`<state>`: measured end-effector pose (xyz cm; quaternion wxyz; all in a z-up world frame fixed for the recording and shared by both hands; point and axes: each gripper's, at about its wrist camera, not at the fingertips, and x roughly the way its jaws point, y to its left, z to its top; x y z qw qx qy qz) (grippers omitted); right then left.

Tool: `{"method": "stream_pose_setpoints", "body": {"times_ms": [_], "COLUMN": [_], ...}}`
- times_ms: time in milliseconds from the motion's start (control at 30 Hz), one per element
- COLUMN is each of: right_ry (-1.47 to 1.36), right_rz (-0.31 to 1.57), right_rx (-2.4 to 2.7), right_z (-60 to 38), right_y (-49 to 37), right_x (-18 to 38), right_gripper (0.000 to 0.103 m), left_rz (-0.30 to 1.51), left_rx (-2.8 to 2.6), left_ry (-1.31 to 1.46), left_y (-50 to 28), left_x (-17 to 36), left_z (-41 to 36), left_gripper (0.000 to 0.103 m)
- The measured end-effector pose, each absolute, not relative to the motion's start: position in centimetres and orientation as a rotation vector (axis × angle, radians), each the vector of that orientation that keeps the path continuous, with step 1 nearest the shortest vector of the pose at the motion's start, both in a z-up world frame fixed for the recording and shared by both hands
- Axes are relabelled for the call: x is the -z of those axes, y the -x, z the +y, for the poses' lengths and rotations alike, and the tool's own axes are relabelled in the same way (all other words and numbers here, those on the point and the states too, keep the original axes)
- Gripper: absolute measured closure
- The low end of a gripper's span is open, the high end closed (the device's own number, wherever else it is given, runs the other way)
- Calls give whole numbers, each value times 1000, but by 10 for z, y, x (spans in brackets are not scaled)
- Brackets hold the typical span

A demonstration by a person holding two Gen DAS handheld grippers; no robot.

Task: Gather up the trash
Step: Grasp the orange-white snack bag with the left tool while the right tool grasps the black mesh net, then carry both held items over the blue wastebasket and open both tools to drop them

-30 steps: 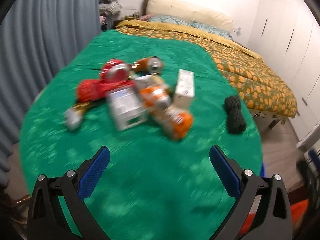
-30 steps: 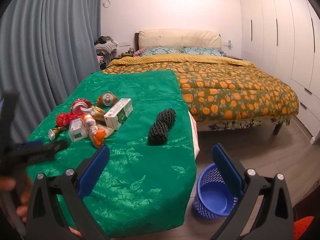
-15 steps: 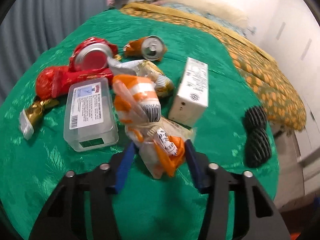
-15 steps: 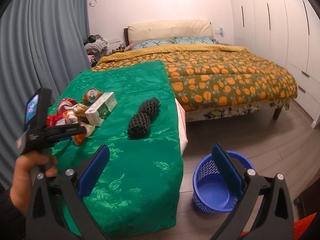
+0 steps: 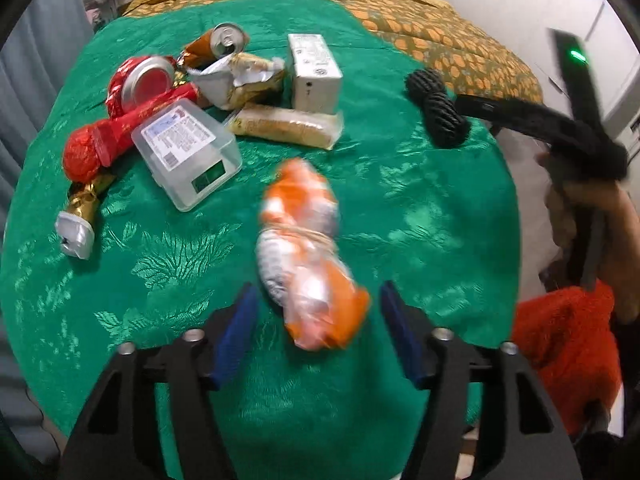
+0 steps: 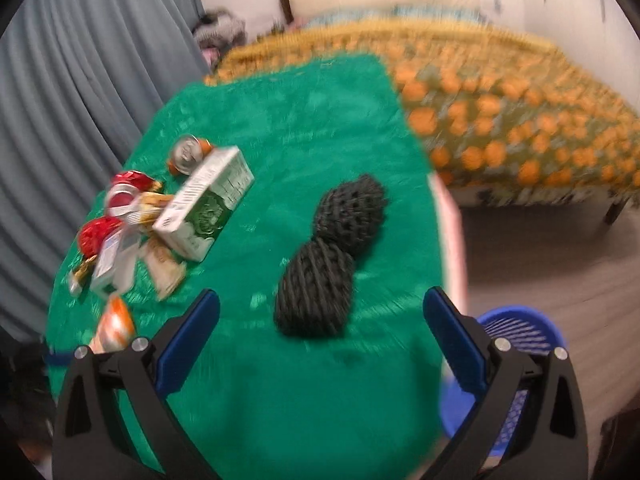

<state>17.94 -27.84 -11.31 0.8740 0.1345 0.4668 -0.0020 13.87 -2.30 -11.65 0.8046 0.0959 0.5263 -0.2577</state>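
An orange and white plastic wrapper (image 5: 308, 248) lies, blurred, just ahead of my left gripper (image 5: 316, 320), whose blue pads stand apart on either side of its near end; I cannot tell whether they touch it. It also shows in the right wrist view (image 6: 114, 326). Behind it sits a trash pile: a clear plastic box (image 5: 188, 152), a red wrapper (image 5: 104, 140), a can (image 5: 224, 40), a white carton (image 5: 314, 72). My right gripper (image 6: 320, 332) is open and empty over the green cloth (image 6: 288, 120), just short of a black mesh lump (image 6: 328, 256).
A blue basket (image 6: 516, 364) stands on the floor beside the table's right edge. A bed with an orange patterned cover (image 6: 500, 100) lies behind. Grey curtains (image 6: 80, 60) hang at the left. A gold and silver wrapper (image 5: 80, 216) lies at the pile's left.
The orange wrapper has come away from the pile toward me, between the left gripper's pads, which now stand wider apart. My right gripper has swung left, over the table toward the black mesh lump.
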Motion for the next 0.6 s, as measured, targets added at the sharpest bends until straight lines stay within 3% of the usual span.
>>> {"method": "stream_pose_setpoints", "body": {"times_ms": [67,133,167,200,300,600], "right_ry": [-290,-280,-288,-306,-340,-389], "right_rz": [1040,1060,1059,1055,1009,905], "right_rx": [32,41,36,22,-32,-68], "right_z": [-279,-280,-281,-284,-290,-363], "right_y": [-203,-210,-211,-208,-191,-103], "right_x": [128,132,130,127,109,62], "right_gripper": [15,51,57,61,64,64], "left_rz": [1115,1102,1098,1094,1076,1040], "left_rx": [524,510,510,512,512,632], "left_ry": [-185,-160,-155,-160,-195,-86], "left_y": [-145,-147,-149,-148,-147,-132], "left_x": [119,120,119,120,122,98], "left_z": [-22,-18,-20,-14,-16,-52], "left_gripper": [36,36,36,44,62,63]}}
